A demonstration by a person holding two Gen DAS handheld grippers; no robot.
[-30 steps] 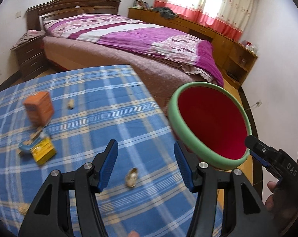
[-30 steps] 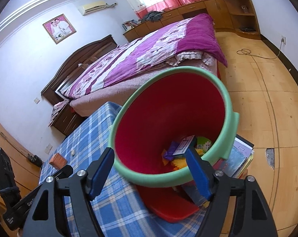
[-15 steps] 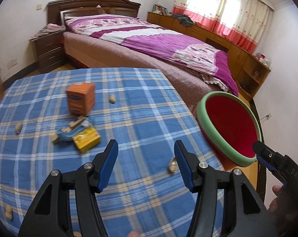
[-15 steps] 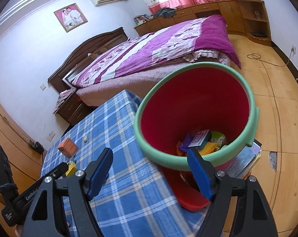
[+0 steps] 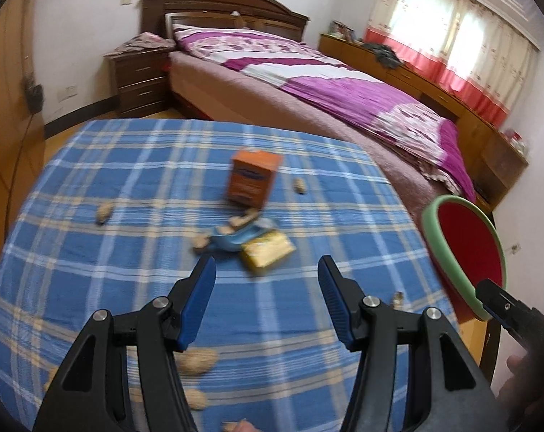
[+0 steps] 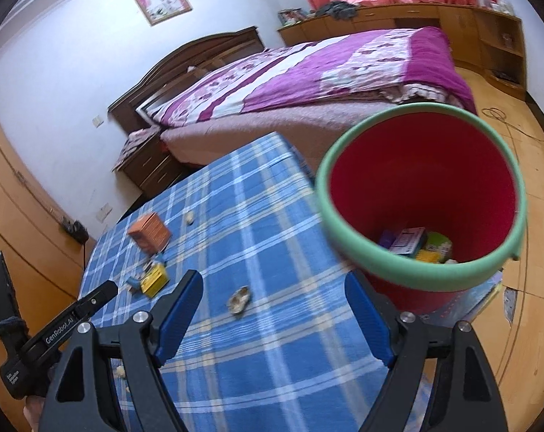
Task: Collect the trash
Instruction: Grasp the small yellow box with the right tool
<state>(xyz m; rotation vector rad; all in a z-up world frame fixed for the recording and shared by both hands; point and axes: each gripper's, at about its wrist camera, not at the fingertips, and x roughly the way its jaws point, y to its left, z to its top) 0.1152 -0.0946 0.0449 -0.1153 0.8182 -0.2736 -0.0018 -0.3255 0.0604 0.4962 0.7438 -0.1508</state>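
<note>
Left claw (image 5: 266, 280) spread wide and holding nothing, hovering over the blue plaid bench (image 5: 128, 194) on the near side of the litter. Right claw (image 6: 273, 306) likewise wide open and empty, raised above the bench's bed-side edge, with the red bin (image 6: 421, 198) just beyond its right finger. Bin green-rimmed, standing off that edge of the bench beside the bed (image 6: 308, 72), already holding a few packets (image 6: 409, 241) at the bottom. Near the middle of the bench, an upright orange carton (image 5: 254, 180); close in front of it a blue wrapper (image 5: 236, 239) touching a yellow packet (image 5: 268, 250), with pale scraps lying on and beside the wrapper. Loose peanut shells scattered about: one (image 5: 104, 212) toward the far-left edge, one (image 5: 300, 185) just right of the carton, several (image 5: 196, 360) along the near edge under the left claw's fingers, and a cracked one (image 6: 239, 300) between the right claw's fingers, near the bin-side edge. Outlines soft from blur in both views.
</note>
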